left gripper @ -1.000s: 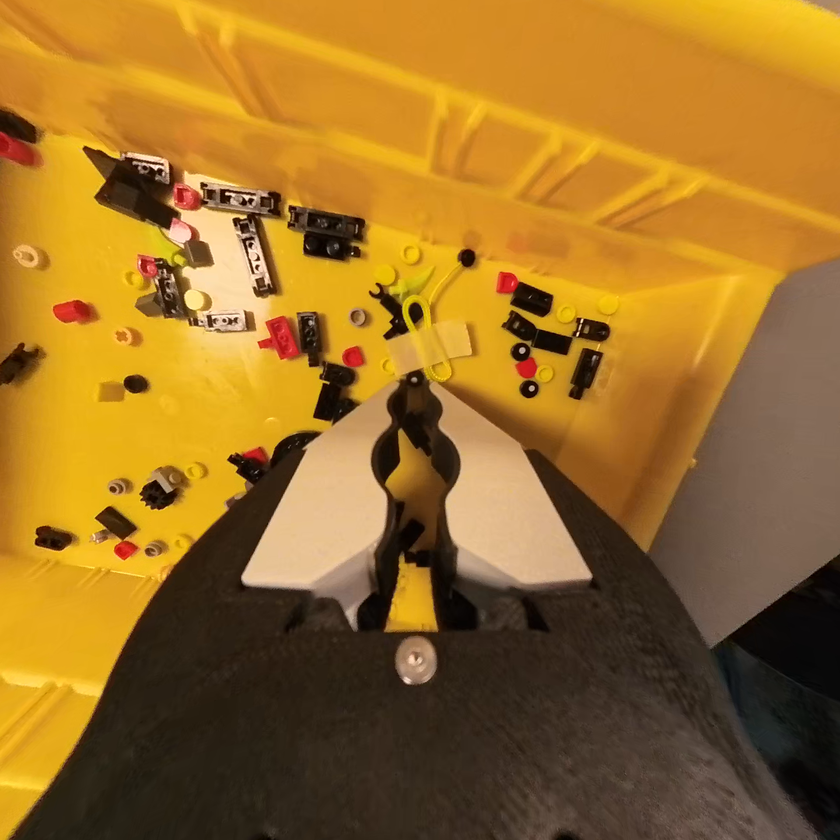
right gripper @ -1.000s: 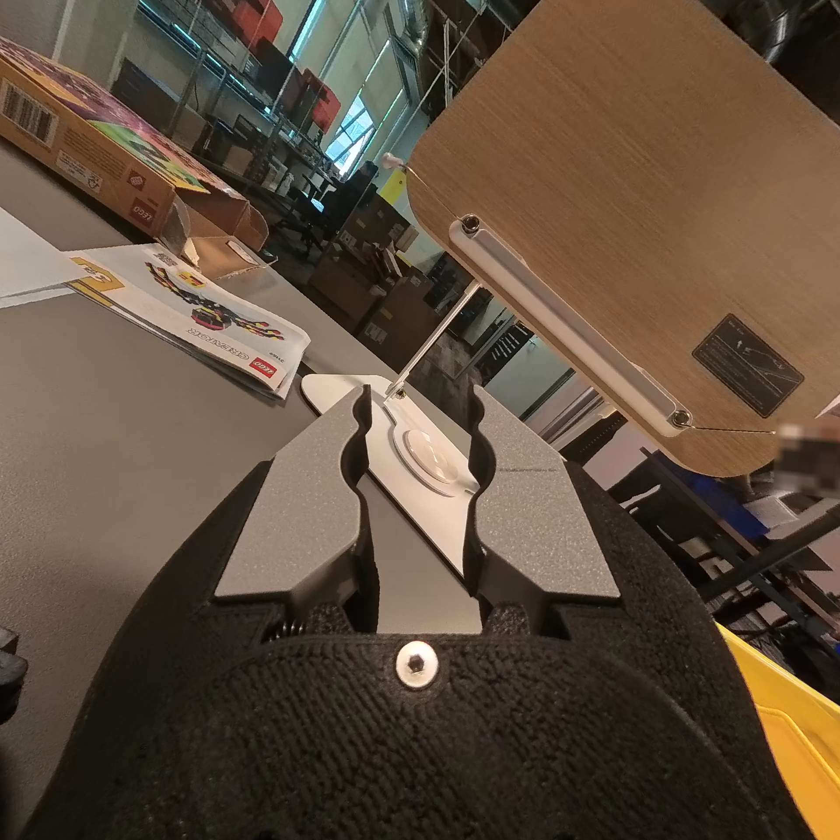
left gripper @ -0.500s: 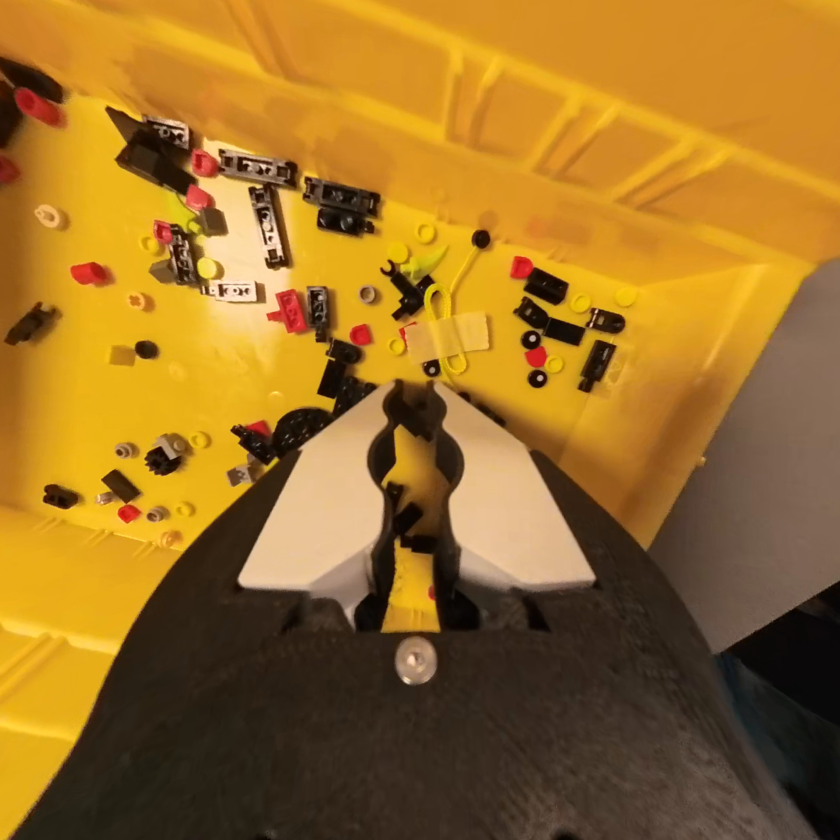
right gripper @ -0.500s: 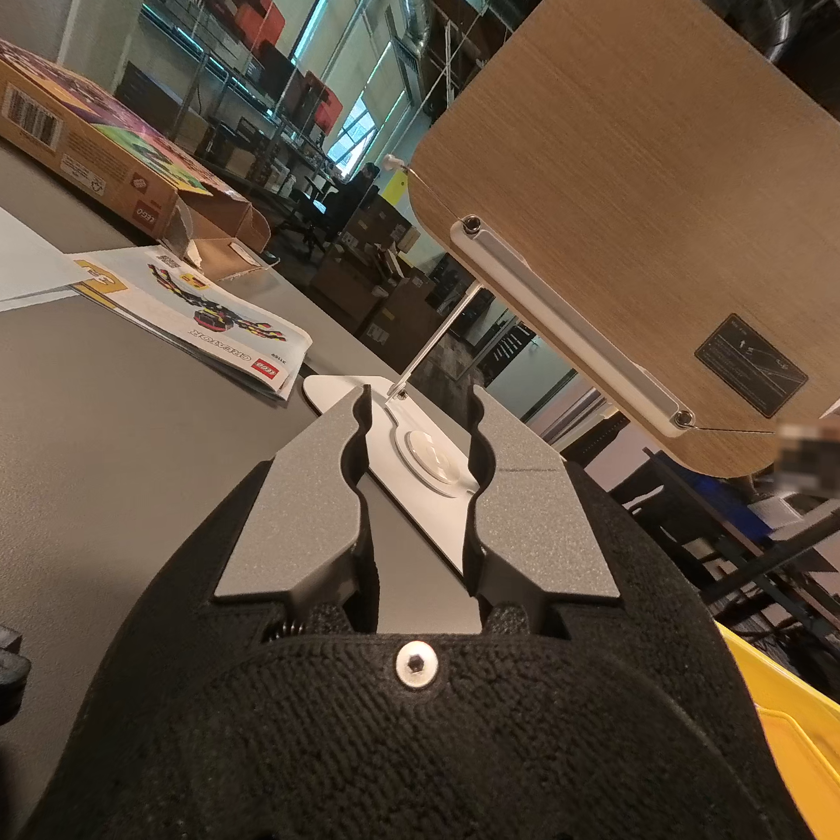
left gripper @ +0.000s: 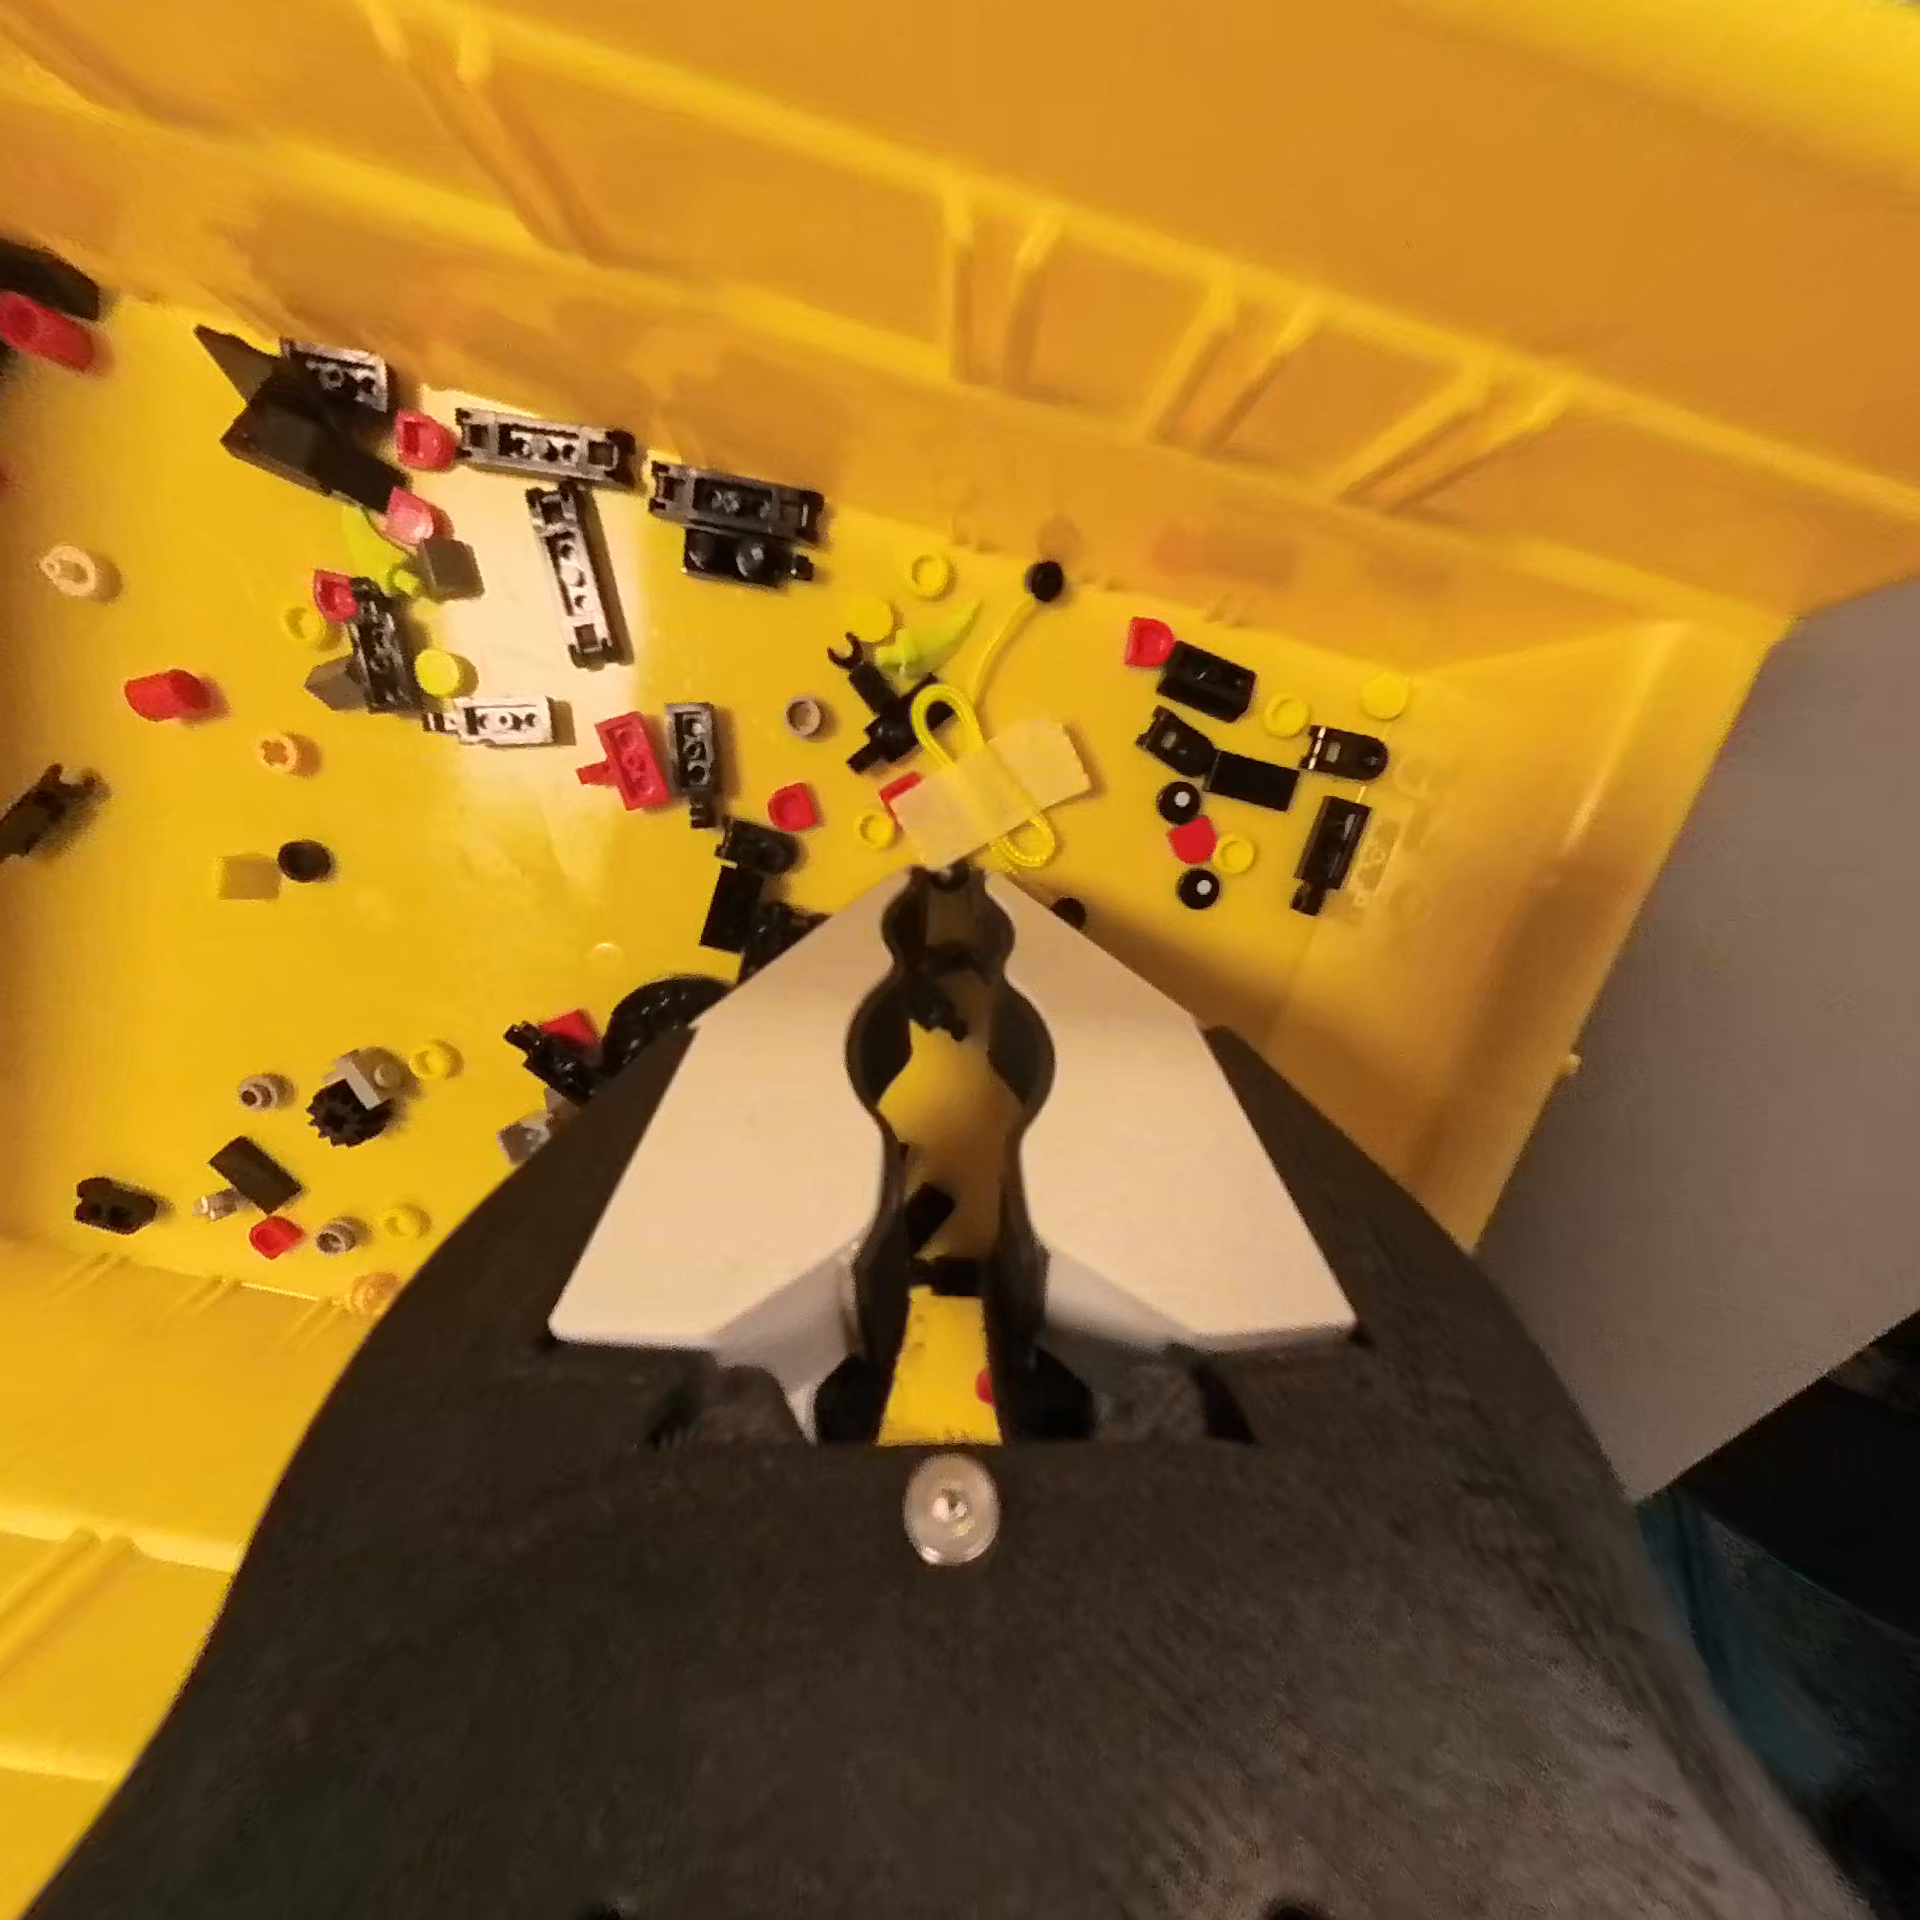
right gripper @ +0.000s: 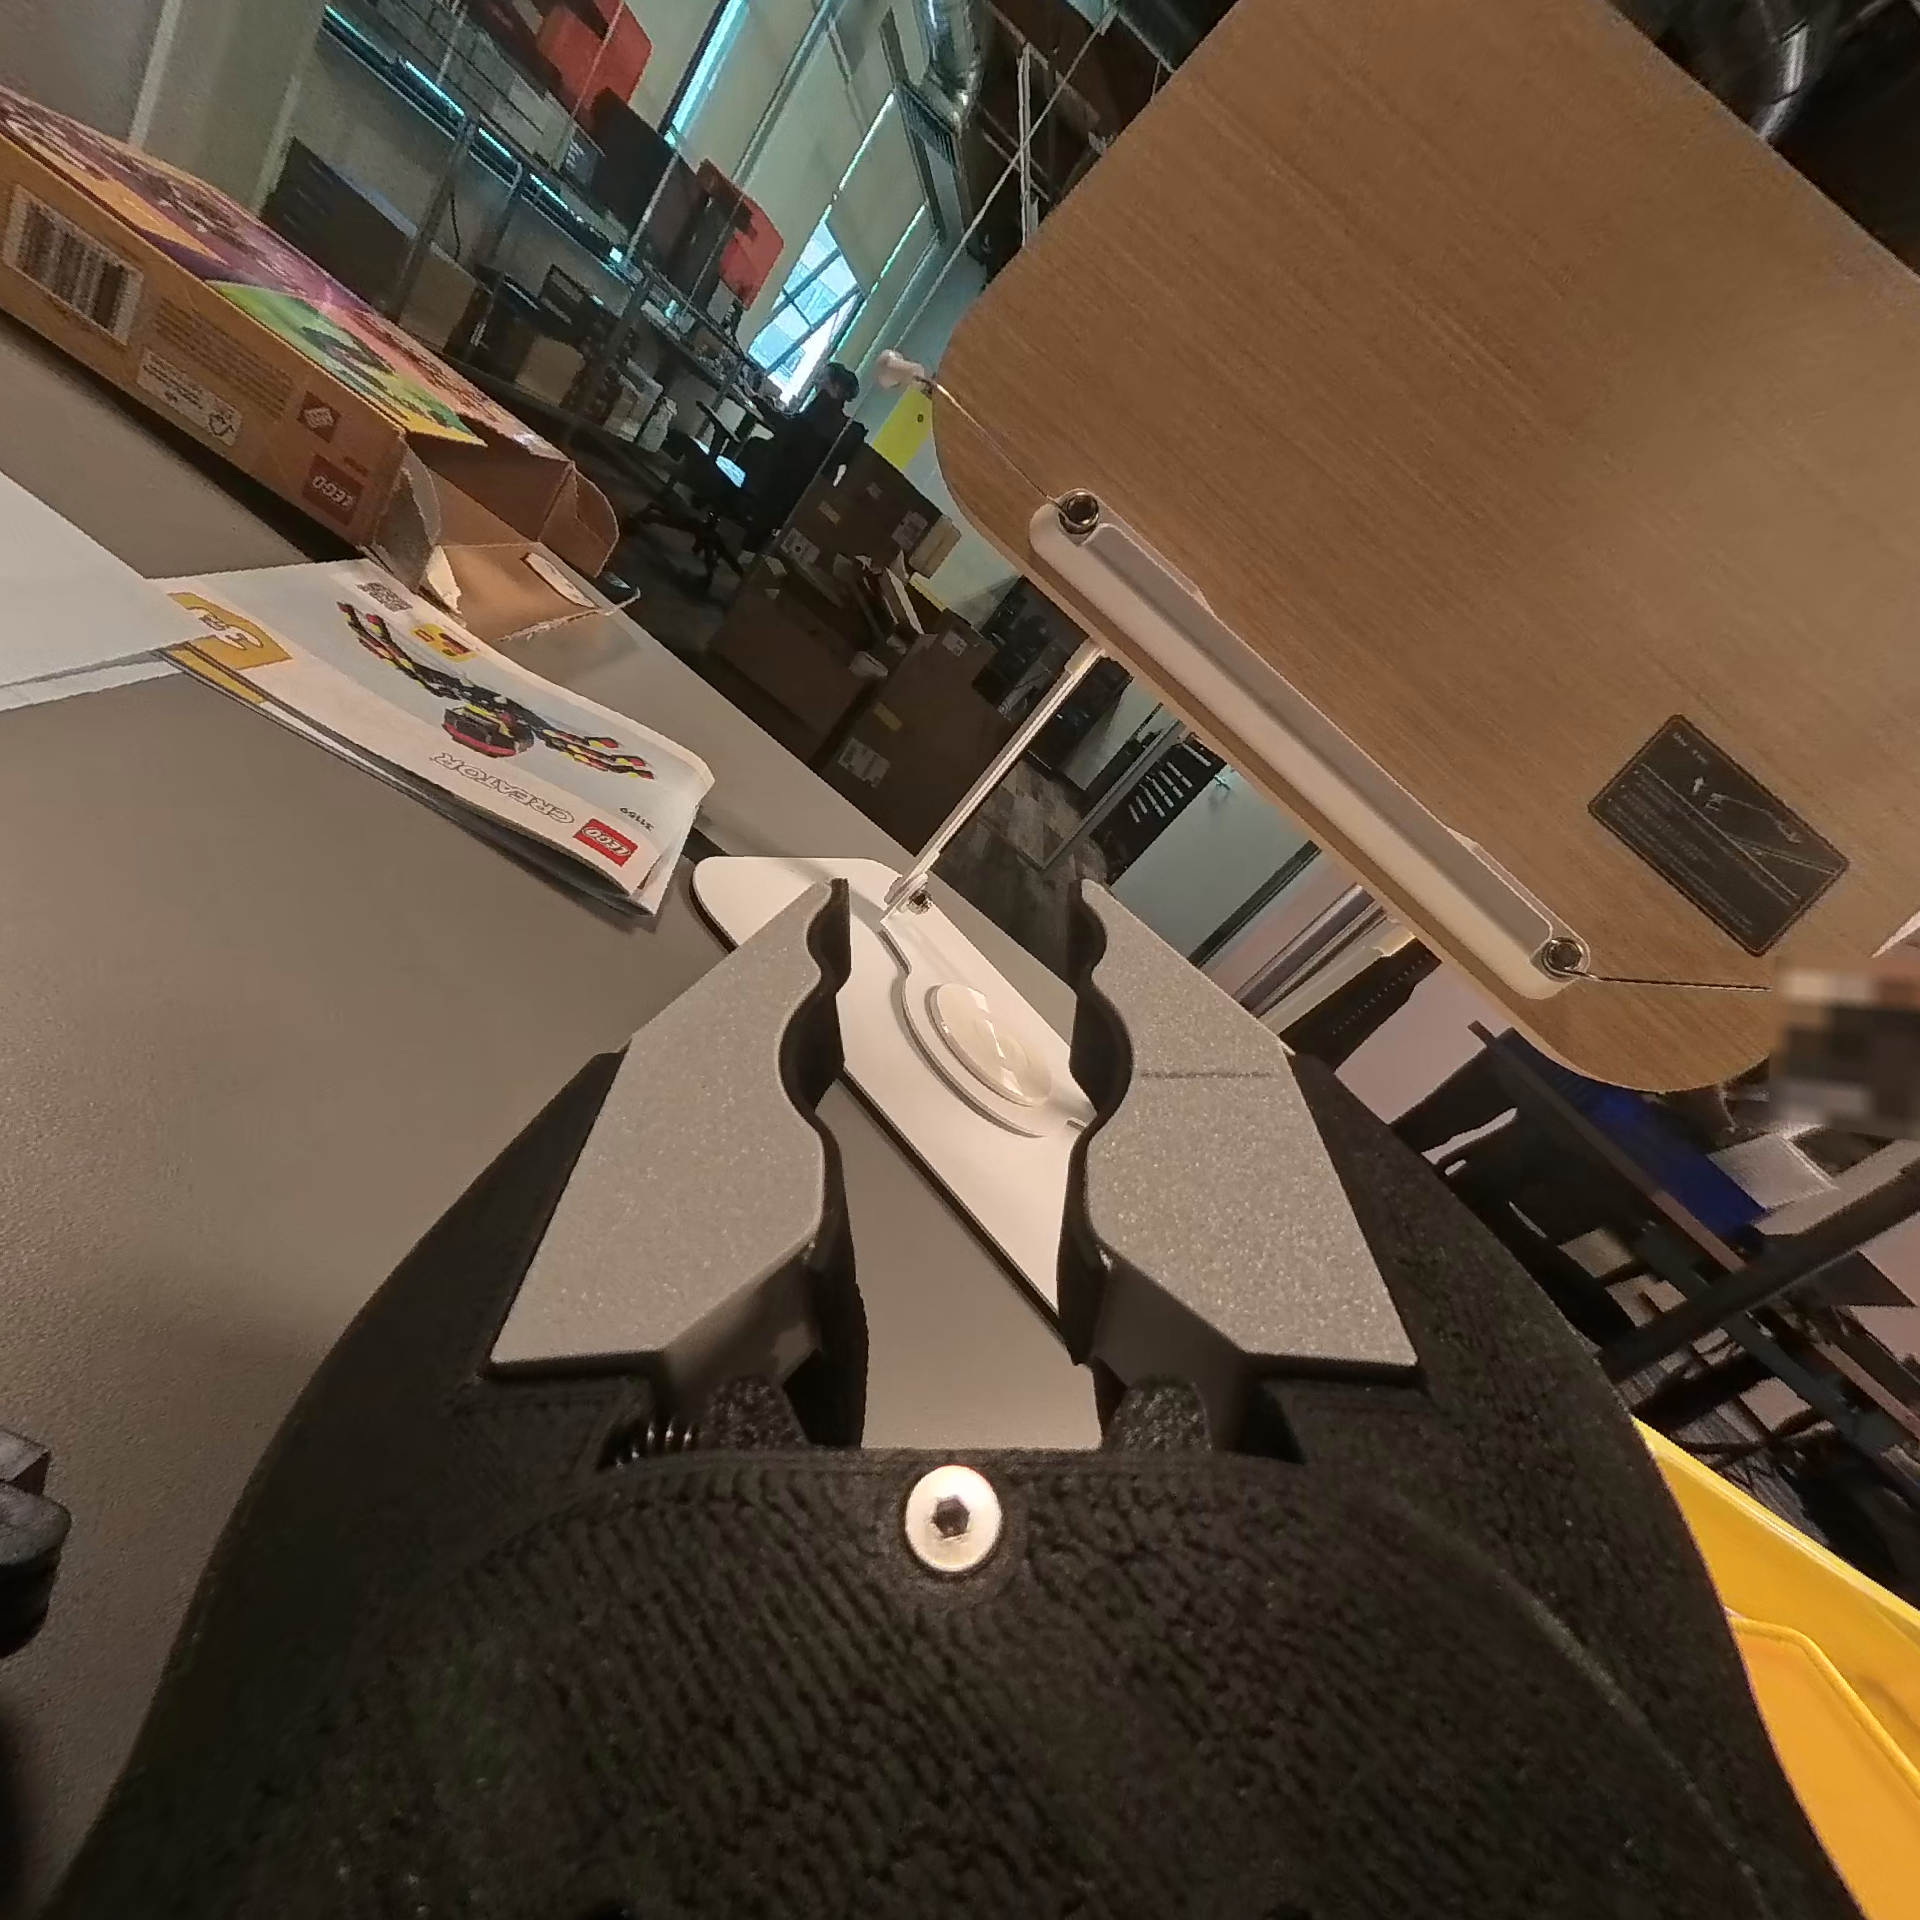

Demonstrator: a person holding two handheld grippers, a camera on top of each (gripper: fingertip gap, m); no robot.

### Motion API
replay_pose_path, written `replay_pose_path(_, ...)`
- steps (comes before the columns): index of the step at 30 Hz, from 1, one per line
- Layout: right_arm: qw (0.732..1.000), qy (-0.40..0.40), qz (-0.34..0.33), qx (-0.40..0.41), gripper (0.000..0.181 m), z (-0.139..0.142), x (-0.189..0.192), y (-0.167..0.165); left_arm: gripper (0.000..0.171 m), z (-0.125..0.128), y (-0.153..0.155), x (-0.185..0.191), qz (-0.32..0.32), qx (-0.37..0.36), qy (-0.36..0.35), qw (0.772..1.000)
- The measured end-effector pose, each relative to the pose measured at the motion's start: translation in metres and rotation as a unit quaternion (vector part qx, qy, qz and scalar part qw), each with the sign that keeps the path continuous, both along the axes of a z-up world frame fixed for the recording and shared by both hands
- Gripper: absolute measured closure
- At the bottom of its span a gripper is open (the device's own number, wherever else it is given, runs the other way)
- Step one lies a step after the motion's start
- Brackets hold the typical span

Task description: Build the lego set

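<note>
My left gripper [left gripper: 948, 883] hangs over the yellow bin [left gripper: 1039, 260], pointing down at its floor. The fingertips meet around something small and dark; through the blur I cannot tell whether it is a held piece or just the pads, so its grip state stays uncertain.

The loose lego pieces [left gripper: 540, 644] lie scattered across the bin floor, mostly black, red and yellow. Just past the fingertips sits a strip of pale tape [left gripper: 997, 790] with a yellow-green string [left gripper: 971, 748] looped under it; the string runs on to a small black knob at the foot of the far wall. Long dark grey plates [left gripper: 577, 571] cluster toward the far left corner. A black gear [left gripper: 341, 1117] lies near the near edge, left side. A handful of black clips and round tiles [left gripper: 1247, 769] sit close to the right wall.

My right gripper [right gripper: 956, 904] is outside the bin, low over the grey worktop [right gripper: 260, 987], jaws spread with nothing between them. Beyond it stands a white stand base [right gripper: 935, 1039] carrying a tilted wooden board [right gripper: 1455, 416]. The instruction booklet [right gripper: 468, 727] lies on the worktop toward the far left, with the opened set box [right gripper: 260, 395] behind it. A corner of the bin shows at the lower right edge of that view.
</note>
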State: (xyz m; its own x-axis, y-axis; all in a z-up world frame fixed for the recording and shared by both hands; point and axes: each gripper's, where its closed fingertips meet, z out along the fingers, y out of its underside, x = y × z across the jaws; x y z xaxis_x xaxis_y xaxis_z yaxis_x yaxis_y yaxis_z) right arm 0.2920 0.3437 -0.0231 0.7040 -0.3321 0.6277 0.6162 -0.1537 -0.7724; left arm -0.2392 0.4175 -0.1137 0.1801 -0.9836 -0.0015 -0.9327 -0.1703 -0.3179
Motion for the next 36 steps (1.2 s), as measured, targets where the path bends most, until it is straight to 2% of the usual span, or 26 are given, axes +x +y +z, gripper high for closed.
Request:
replay_pose_path(5,1.000,0.001,0.001,0.001,0.141,0.000,0.000,0.000,0.165,0.007,0.004,-0.007,0.019,0.028,-0.001,0.999)
replay_pose_path(8,1.000,0.002,0.002,0.002,0.141,0.000,0.000,0.000,0.165,0.026,0.008,-0.012,0.055,0.067,-0.007,0.996)
replay_pose_path(11,1.000,0.004,0.004,0.003,0.141,0.000,-0.001,0.001,0.166,0.058,0.016,-0.016,0.101,0.154,-0.018,0.983)
replay_pose_path(15,1.000,0.006,0.007,0.005,0.141,0.001,-0.001,0.001,0.165,0.113,-0.018,0.026,0.100,0.208,-0.157,0.960)
replay_pose_path(18,1.000,0.010,0.011,0.010,0.142,0.002,-0.002,0.000,0.165,0.132,-0.061,0.071,0.064,0.210,-0.269,0.938)
replay_pose_path(20,1.000,0.009,0.017,0.013,0.142,0.003,-0.005,0.000,0.165,0.130,-0.092,0.102,0.039,0.195,-0.326,0.924)
replay_pose_path(23,0.999,-0.002,0.031,0.017,0.142,0.005,-0.012,0.000,0.165,0.110,-0.128,0.143,0.020,0.172,-0.379,0.909)
replay_pose_path(26,0.998,-0.006,0.049,0.029,0.141,0.010,-0.021,-0.003,0.165,0.077,-0.166,0.178,0.004,0.109,-0.403,0.909)
replay_pose_path(28,0.996,0.006,0.082,0.043,0.141,0.014,-0.033,-0.007,0.165,0.059,-0.177,0.193,0.011,0.105,-0.405,0.908)
replay_pose_path(32,0.982,0.025,0.178,0.054,0.140,0.019,-0.073,-0.024,0.165,0.050,-0.171,0.204,0.037,0.176,-0.401,0.898)
replay_pose_path(34,0.963,0.035,0.261,0.050,0.140,0.019,-0.105,-0.040,0.165,0.058,-0.171,0.206,0.037,0.203,-0.420,0.884)
replay_pose_path(36,0.933,0.047,0.355,0.029,0.140,0.014,-0.138,-0.061,0.166,0.056,-0.177,0.210,0.021,0.193,-0.419,0.887)
